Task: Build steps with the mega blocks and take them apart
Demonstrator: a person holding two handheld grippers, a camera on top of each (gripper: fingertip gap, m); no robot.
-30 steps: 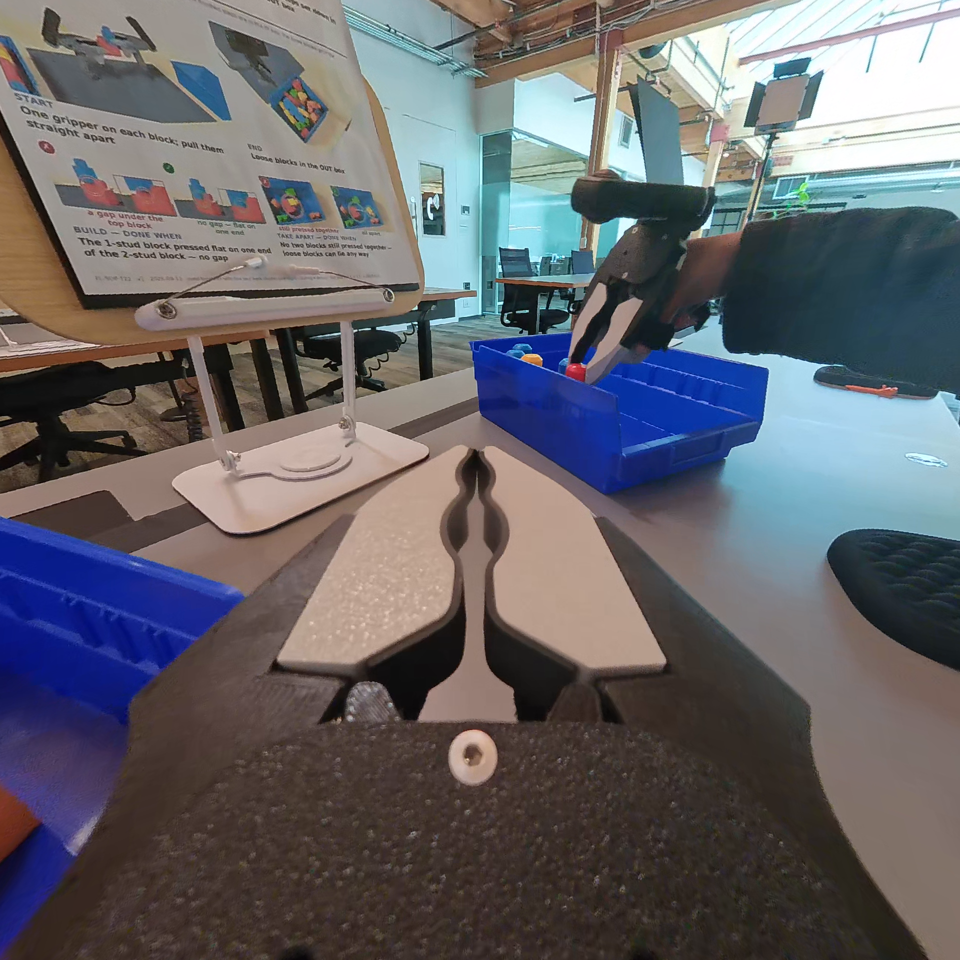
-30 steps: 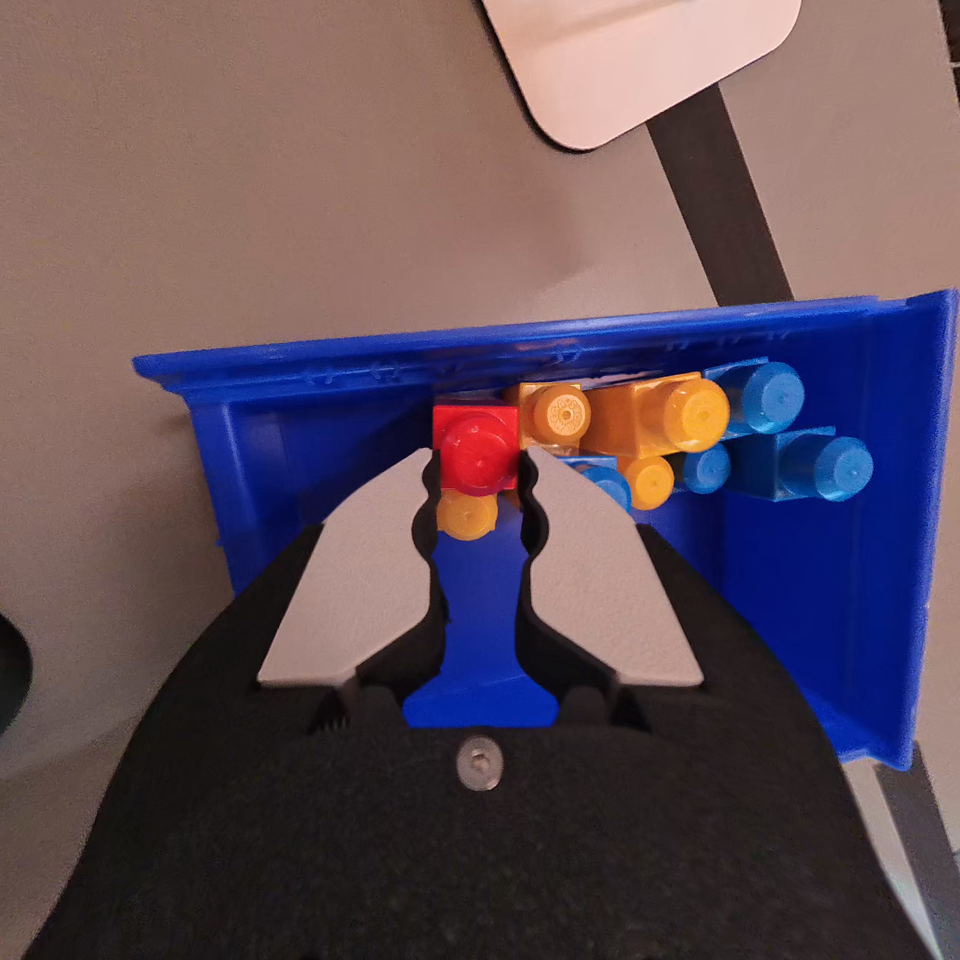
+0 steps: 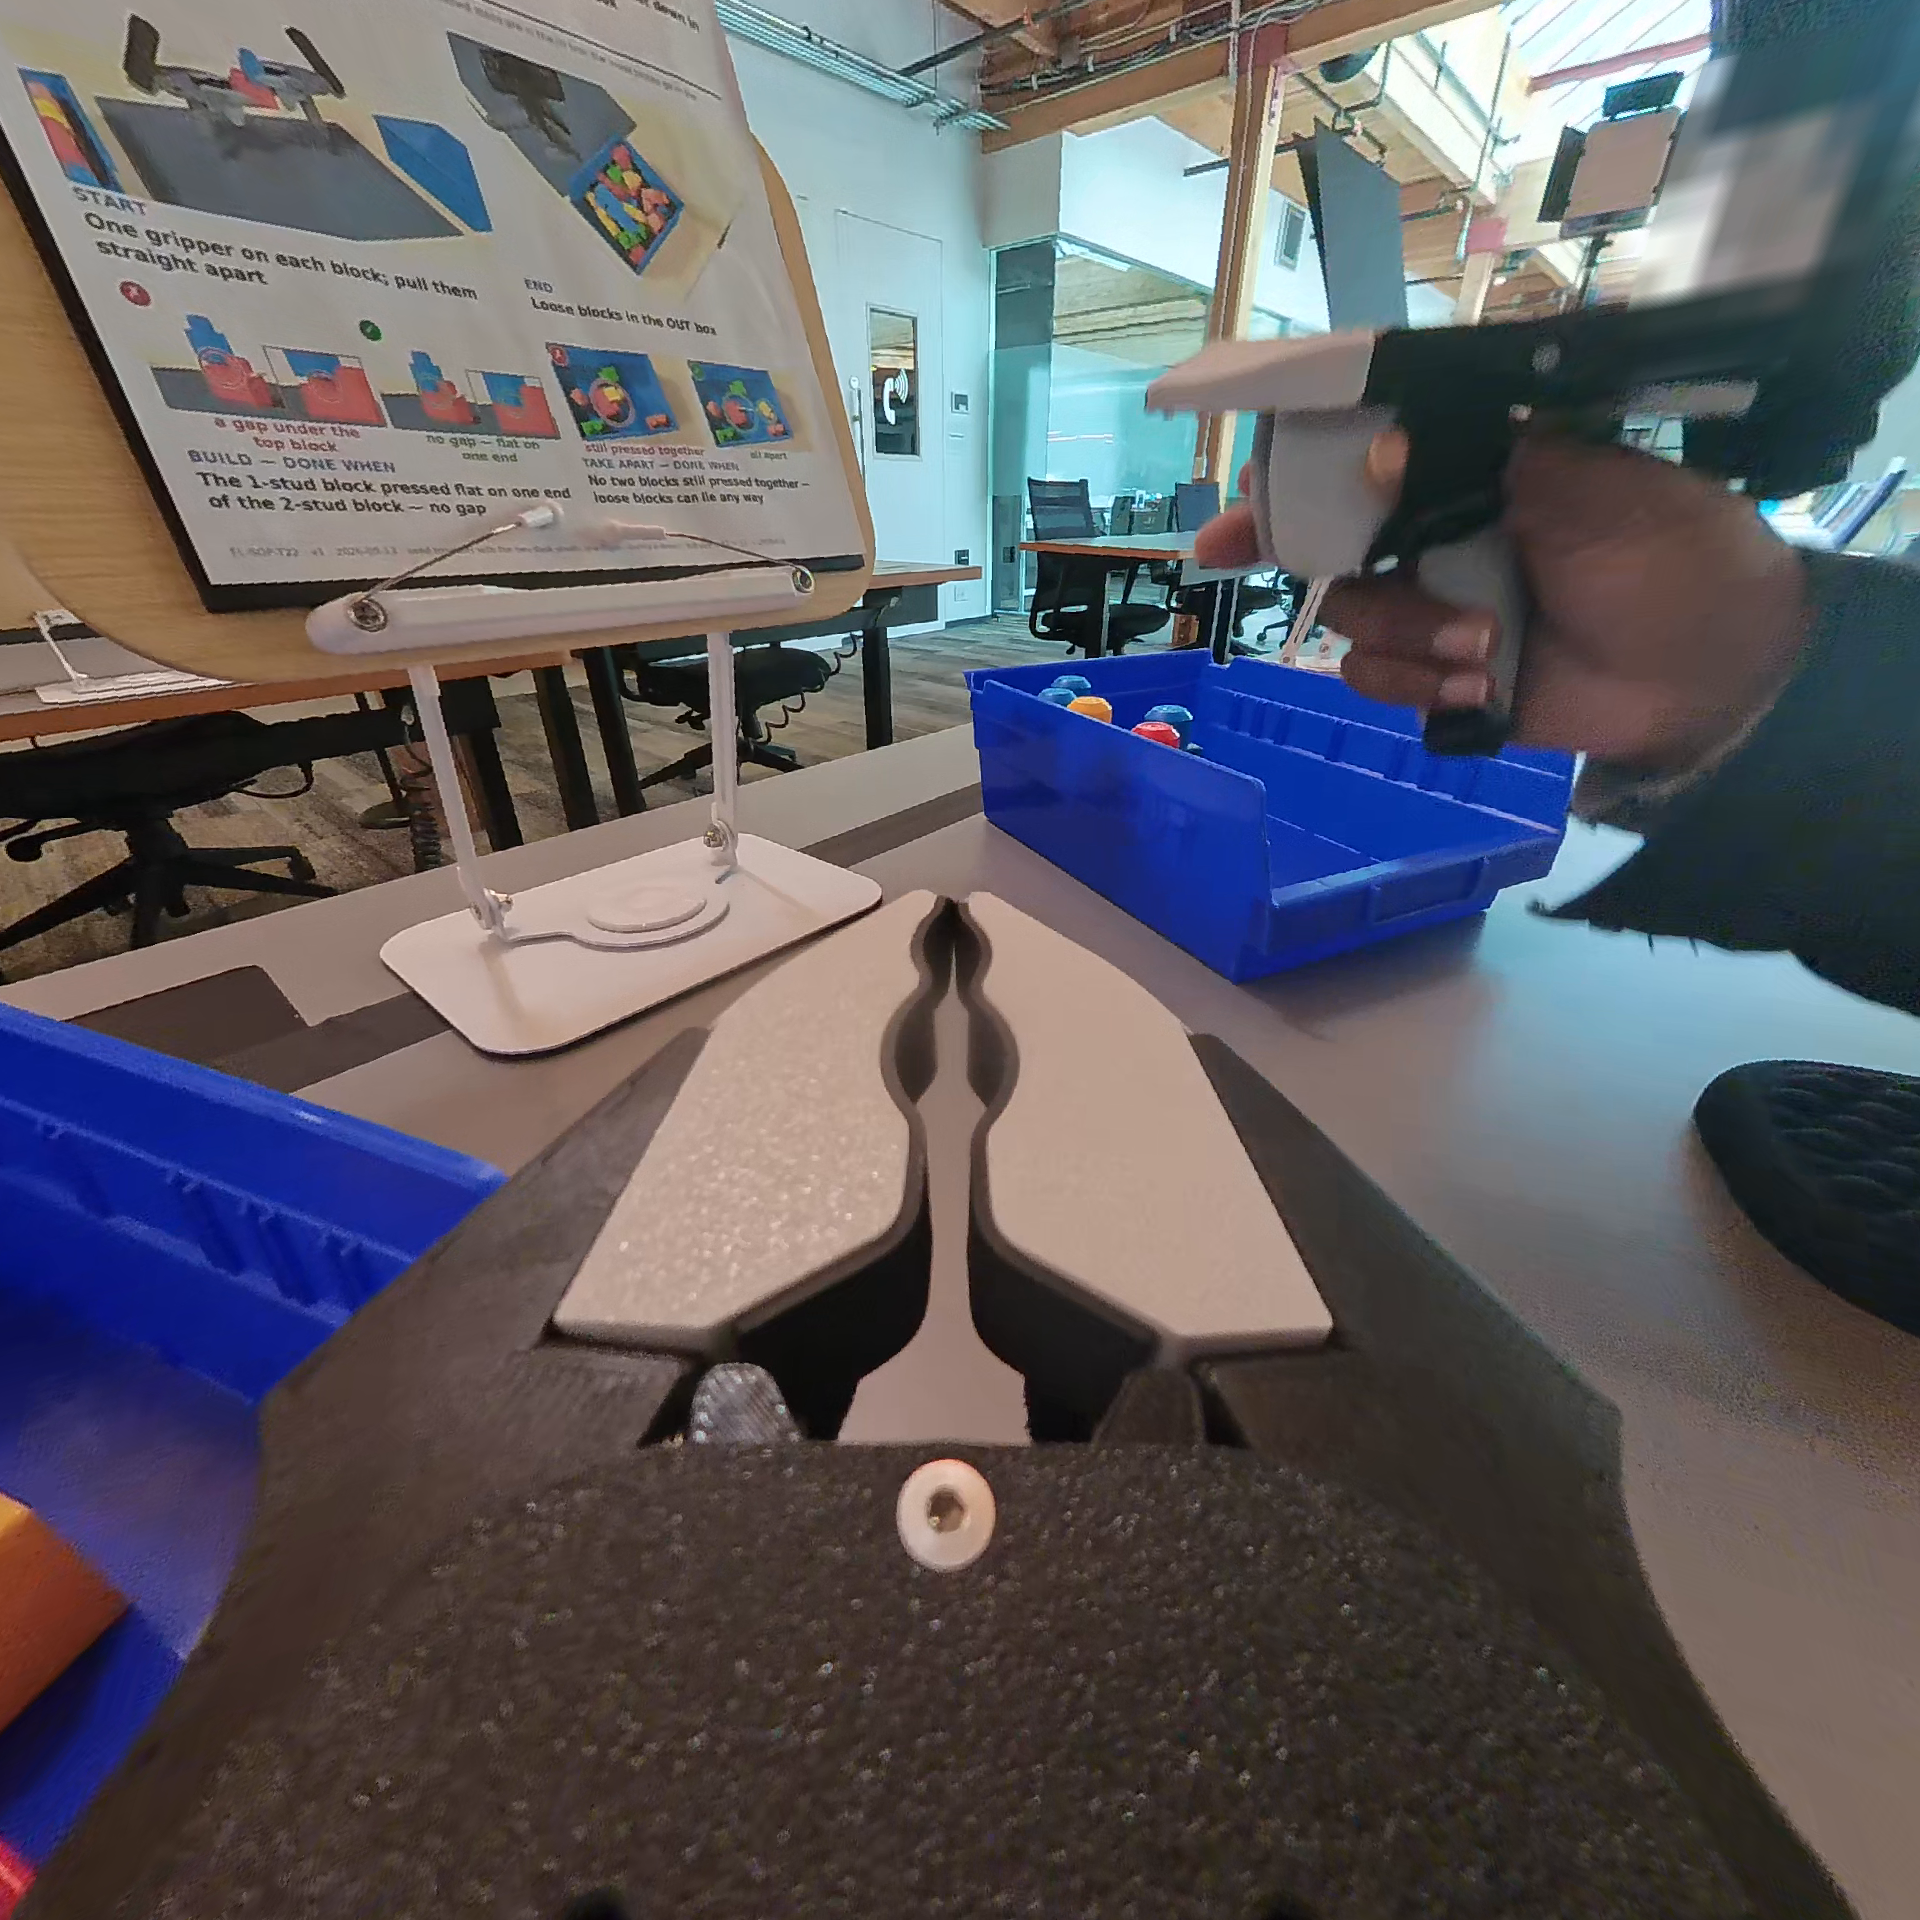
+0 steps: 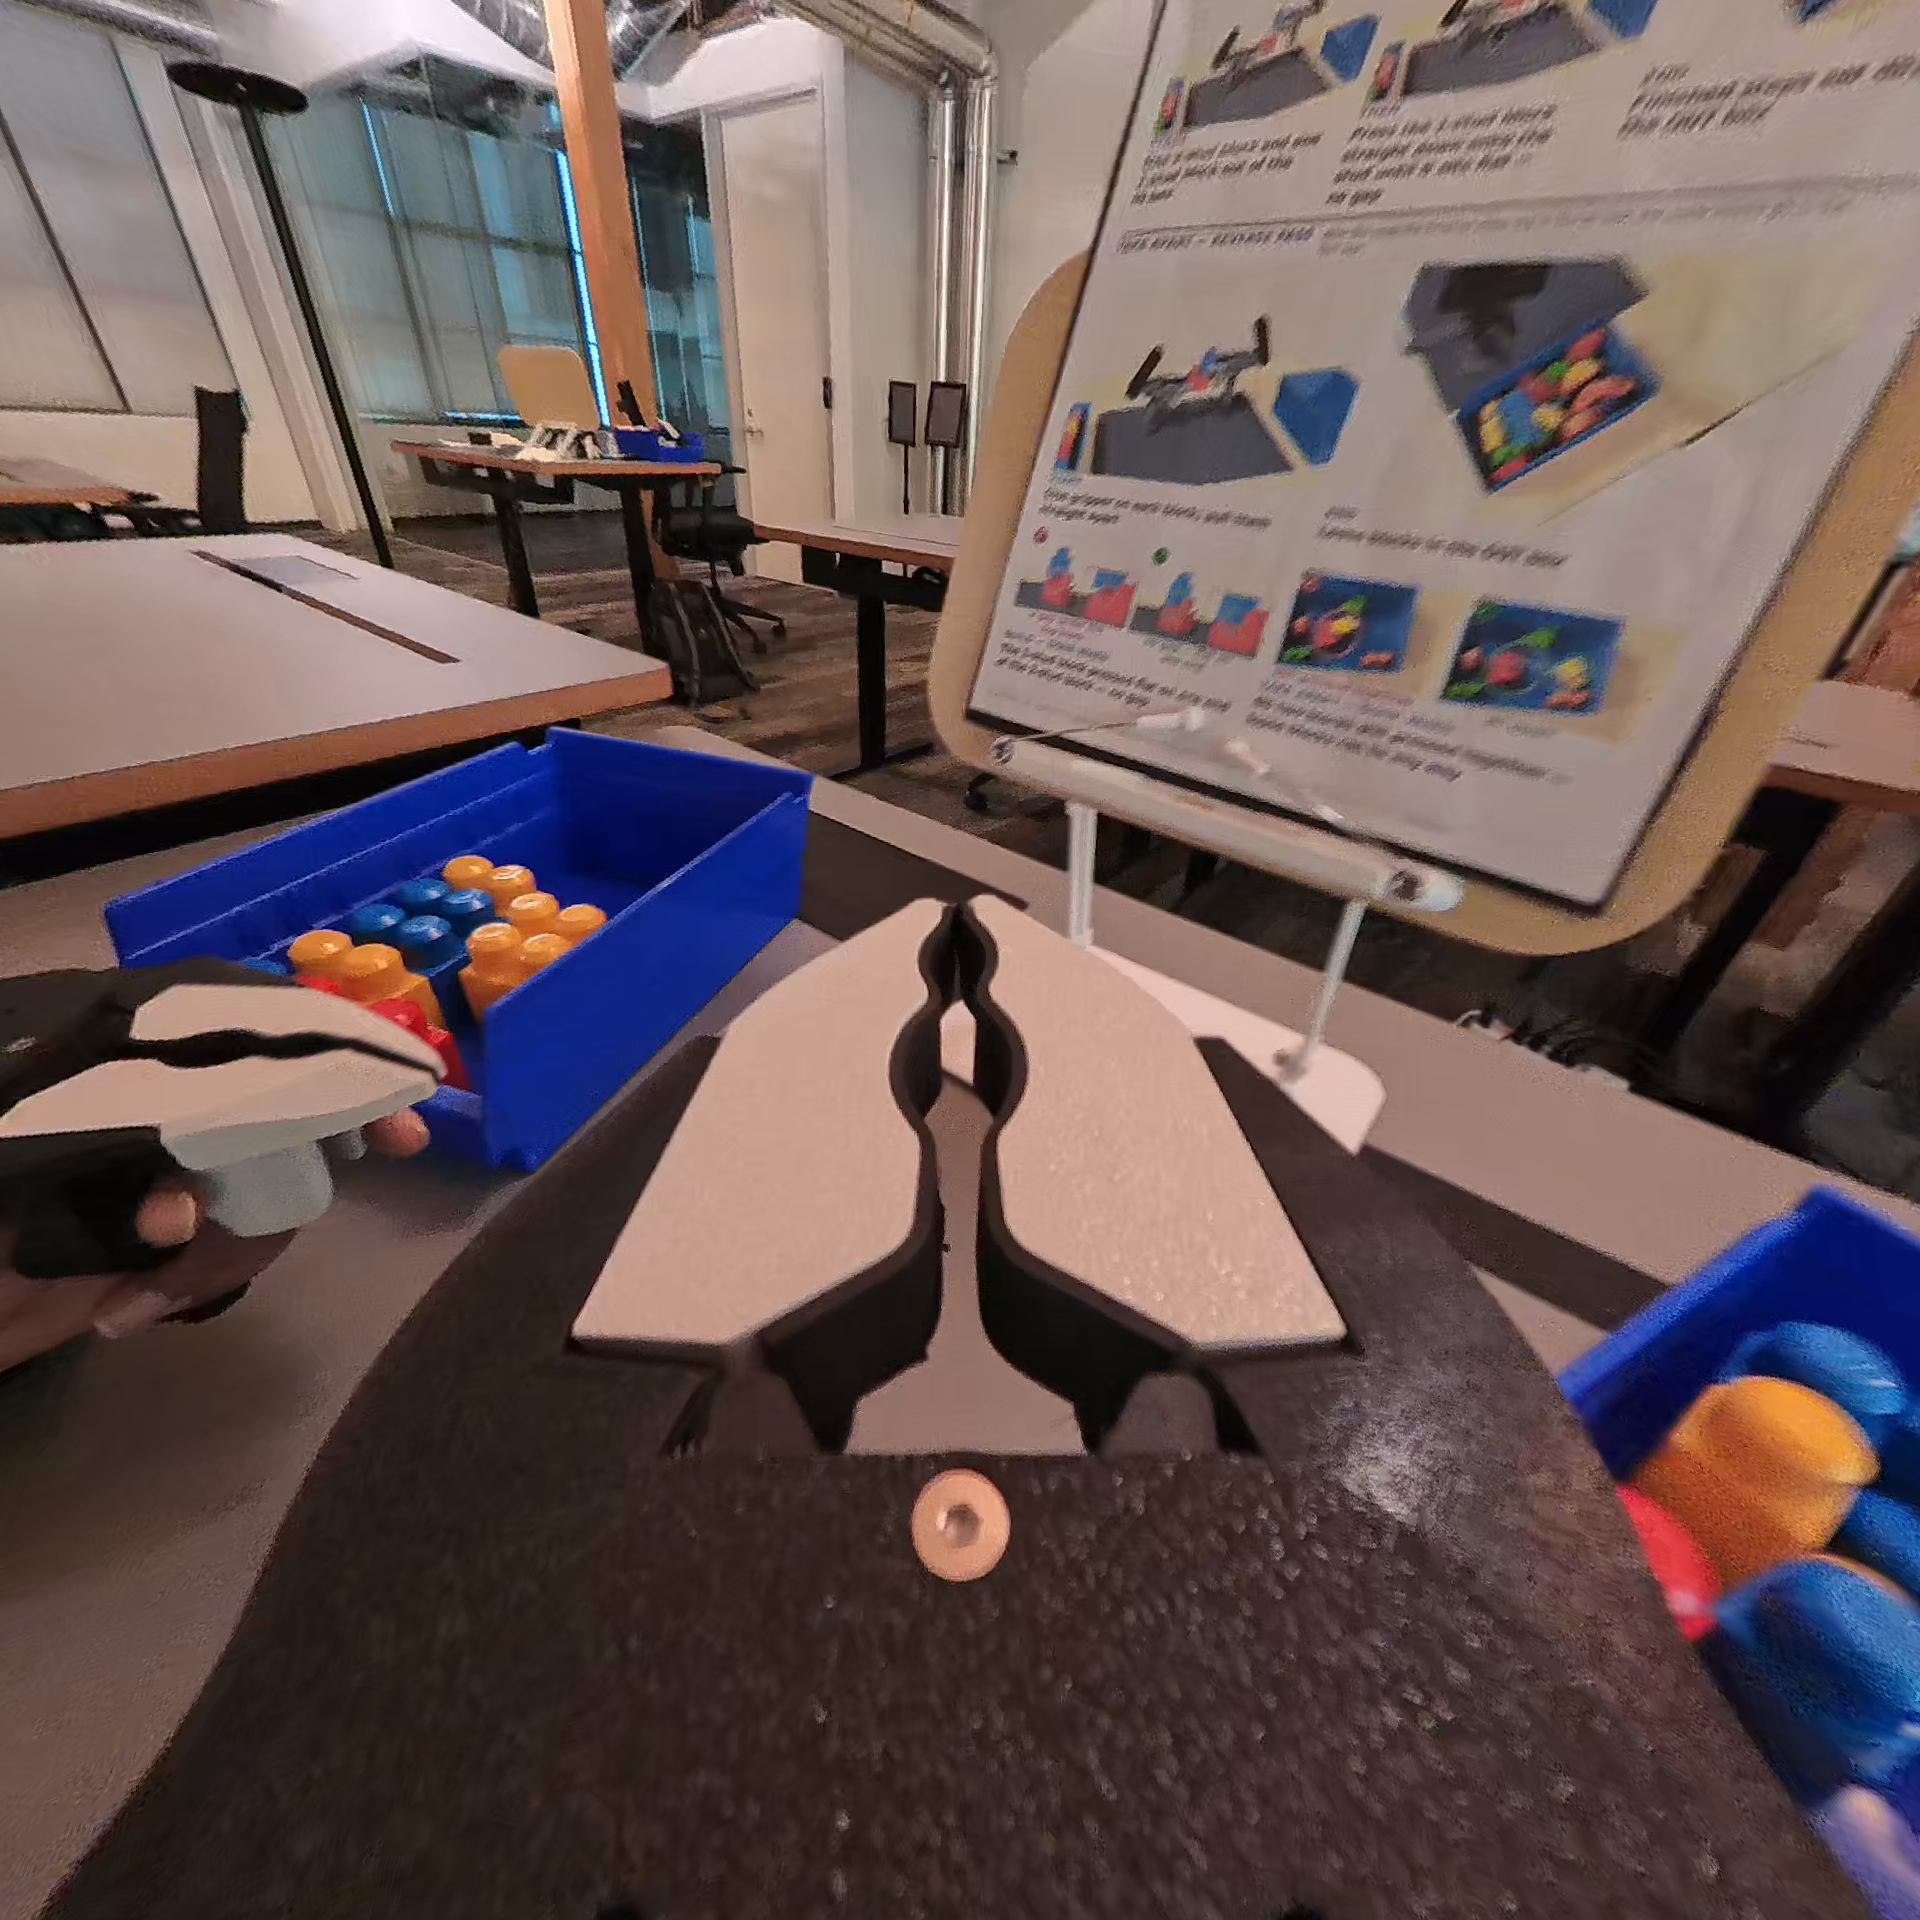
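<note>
Here both claws, left (image 3: pixel 954 914) and right (image 4: pixel 958 920), are pressed closed and empty between two blue bins (image 4: pixel 665 831).

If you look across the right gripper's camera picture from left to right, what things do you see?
Left gripper → blue bin of blocks → right gripper → instruction board on its stand → second blue bin at the right edge.

Left gripper (image 3: pixel 954 914): fingers pressed together, empty, above grey table (image 3: pixel 1455 1091). Blue bin (image 3: pixel 1247 831) beyond, holding blocks (image 3: pixel 1155 732); instruction board (image 3: pixel 416 291) on white stand at left. Right gripper (image 3: pixel 1169 395) raised above bin, blurred.
</note>
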